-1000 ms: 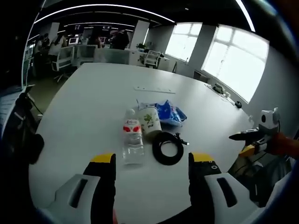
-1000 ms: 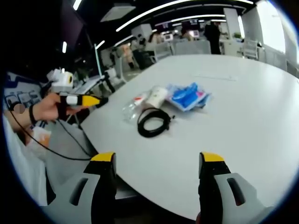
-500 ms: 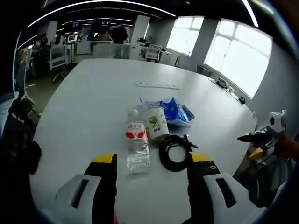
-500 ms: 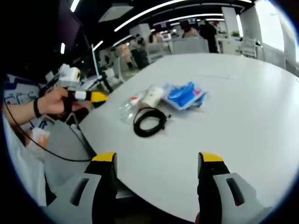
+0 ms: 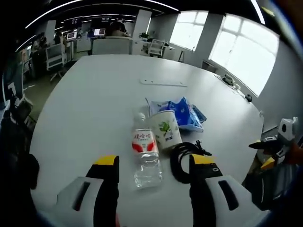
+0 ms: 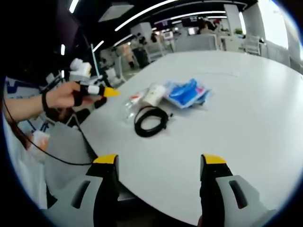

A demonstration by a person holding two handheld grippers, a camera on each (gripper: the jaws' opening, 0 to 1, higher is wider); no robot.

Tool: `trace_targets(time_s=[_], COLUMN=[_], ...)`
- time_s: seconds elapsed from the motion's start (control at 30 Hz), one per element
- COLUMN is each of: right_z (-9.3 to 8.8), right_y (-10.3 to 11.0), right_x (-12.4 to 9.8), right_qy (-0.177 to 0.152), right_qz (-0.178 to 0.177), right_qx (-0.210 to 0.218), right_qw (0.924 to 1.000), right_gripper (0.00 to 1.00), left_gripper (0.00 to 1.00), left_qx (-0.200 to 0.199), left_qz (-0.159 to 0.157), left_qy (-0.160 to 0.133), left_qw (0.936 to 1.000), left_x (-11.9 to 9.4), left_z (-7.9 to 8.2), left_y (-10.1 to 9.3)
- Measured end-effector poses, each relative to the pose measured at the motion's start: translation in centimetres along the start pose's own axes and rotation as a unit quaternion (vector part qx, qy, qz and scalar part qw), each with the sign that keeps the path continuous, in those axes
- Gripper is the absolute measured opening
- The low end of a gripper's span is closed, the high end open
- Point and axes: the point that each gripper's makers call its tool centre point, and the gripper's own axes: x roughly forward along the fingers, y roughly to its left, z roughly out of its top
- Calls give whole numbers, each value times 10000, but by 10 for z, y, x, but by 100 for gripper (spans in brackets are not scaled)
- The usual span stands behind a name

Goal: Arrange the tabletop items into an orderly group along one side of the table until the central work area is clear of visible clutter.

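On the white counter (image 5: 94, 104), near its edge, a water bottle (image 5: 146, 153), paper cup (image 5: 166, 129), blue packets (image 5: 183, 112) and coiled black cable (image 5: 185, 161) cluster together; my left hand-held gripper (image 5: 152, 165) and right hand-held gripper (image 6: 160, 163) both gape wide, holding nothing.

Bare table (image 5: 90, 99) lies open all round the cluster — wide on every side. Bottle (image 5: 146, 156), cup (image 5: 166, 129), cable coil (image 5: 185, 161) and blue packet (image 5: 184, 112) crowd together, touching — no gap between them.

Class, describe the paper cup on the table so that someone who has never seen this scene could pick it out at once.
On the large white table, find the small cluster of items near its middle. The paper cup lies tipped there between the clear water bottle and the blue plastic bags, just beyond the coiled black cable. Its white wall bears a green leaf print.
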Motion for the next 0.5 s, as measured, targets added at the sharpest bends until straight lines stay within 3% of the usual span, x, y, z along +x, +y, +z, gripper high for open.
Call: trace_targets(time_s=[0.5], right_z=[-15], right_y=[-4], right_x=[-4], right_qy=[84], right_qz=[-55], right_qx=[171], right_qw=[9998], right_gripper=[68], left_gripper=[57], left_qx=[-40], left_qz=[200], left_qy=[632], left_qw=[9978], left_x=[40], left_z=[-12], left_y=[12])
